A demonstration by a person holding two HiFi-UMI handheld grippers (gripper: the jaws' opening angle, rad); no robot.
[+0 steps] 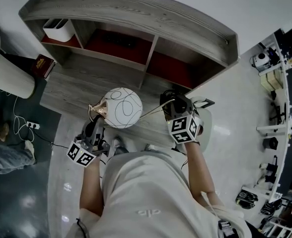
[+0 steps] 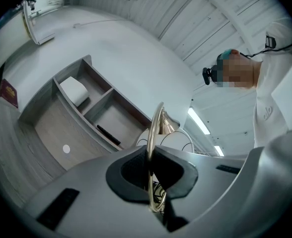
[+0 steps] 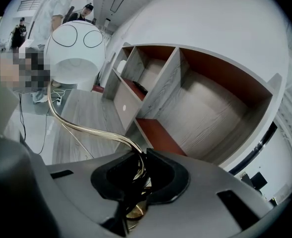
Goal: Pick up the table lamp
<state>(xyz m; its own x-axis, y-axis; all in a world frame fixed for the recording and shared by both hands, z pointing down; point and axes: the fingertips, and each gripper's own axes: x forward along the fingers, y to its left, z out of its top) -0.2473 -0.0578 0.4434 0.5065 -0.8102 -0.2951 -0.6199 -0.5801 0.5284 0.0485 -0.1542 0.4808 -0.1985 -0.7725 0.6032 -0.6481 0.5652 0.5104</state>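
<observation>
Table lamp, its white globe shade marked with thin black lines, is held between both grippers over the front of the grey wooden desk. The left gripper is clamped on the lamp's thin brass hoop. The right gripper is clamped on its curved brass stem. Behind stands the desk's shelf unit, holding a white box.

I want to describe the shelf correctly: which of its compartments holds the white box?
The leftmost compartment in the head view; the white box stands there. The middle one holds only a flat black item.
</observation>
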